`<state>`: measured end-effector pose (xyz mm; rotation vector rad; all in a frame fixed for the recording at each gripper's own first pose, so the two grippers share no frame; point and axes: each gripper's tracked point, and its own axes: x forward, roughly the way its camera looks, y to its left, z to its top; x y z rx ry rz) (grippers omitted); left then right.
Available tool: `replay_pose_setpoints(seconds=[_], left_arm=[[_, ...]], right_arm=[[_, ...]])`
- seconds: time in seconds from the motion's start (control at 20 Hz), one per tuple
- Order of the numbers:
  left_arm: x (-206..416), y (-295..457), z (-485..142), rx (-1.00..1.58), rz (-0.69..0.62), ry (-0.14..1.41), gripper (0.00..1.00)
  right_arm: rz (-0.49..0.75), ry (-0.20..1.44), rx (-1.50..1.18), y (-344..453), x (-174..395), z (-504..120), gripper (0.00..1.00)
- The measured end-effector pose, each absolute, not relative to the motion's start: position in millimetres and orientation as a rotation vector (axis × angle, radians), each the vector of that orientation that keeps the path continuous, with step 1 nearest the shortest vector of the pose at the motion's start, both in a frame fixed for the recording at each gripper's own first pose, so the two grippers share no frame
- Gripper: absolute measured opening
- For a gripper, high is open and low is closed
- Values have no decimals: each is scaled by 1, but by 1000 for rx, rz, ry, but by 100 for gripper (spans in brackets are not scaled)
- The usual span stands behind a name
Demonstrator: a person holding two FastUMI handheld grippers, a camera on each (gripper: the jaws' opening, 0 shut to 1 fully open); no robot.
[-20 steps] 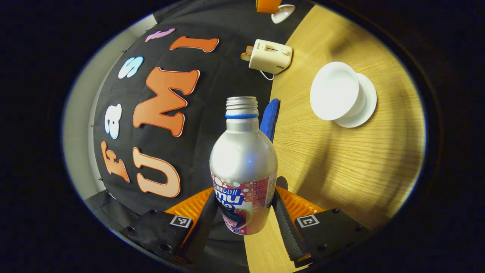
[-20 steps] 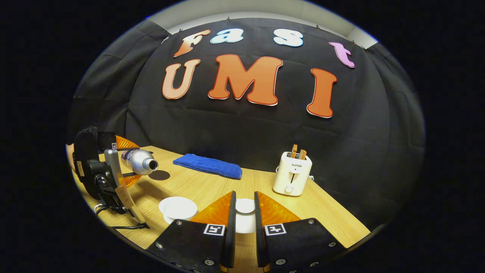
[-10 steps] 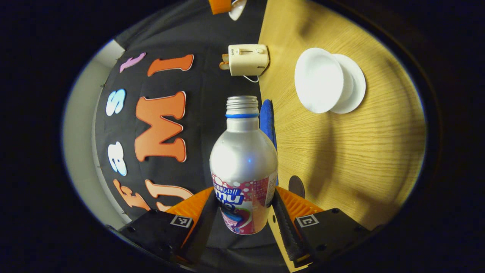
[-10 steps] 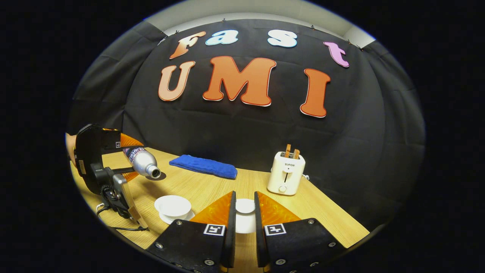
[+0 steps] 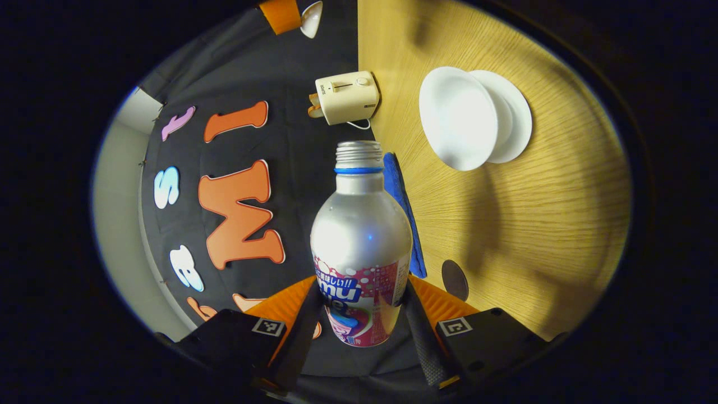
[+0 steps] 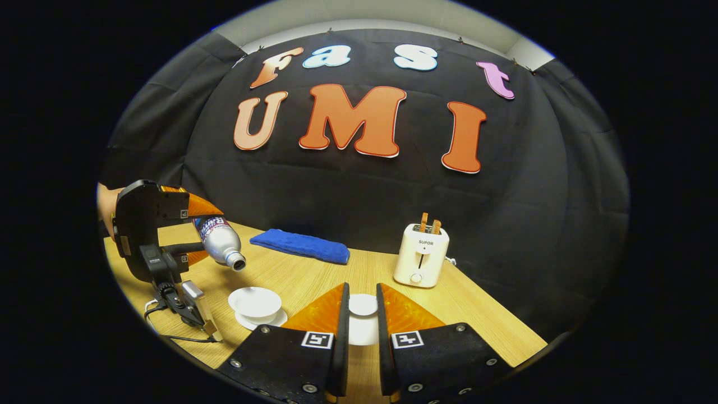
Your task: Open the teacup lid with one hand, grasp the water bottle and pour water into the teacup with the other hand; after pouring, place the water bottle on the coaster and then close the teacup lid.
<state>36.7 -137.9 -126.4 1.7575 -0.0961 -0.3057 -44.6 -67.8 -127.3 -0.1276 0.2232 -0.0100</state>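
Since a second ago you've tipped the water bottle (image 6: 220, 241) mouth-down, above the open teacup (image 6: 255, 303) on its saucer. Your left gripper (image 5: 362, 314) clamps the bottle's label. Your right gripper (image 6: 362, 320) pinches the white lid (image 6: 363, 306). Coaster (image 5: 454, 279) lies bare on the table (image 5: 533, 224).

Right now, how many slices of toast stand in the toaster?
2. Both stick up side by side from the toaster on the table: one slice left, the other slice right.

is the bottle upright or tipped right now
Tipped: in the right gripper view the bottle slants mouth-down above the teacup, held by the left hand-held gripper.
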Motion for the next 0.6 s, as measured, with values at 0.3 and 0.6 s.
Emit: replay_pose_setpoints(seconds=[0.3, 0.6], left_arm=[[39, -141, -116, 1845, -301, -144, 82], [42, -144, -107, 1919, -300, -184, 84]], right_arm=[[-10, 227, -130, -69, -47, -128, 24], [-9, 222, -145, -69, -48, -125, 24]])
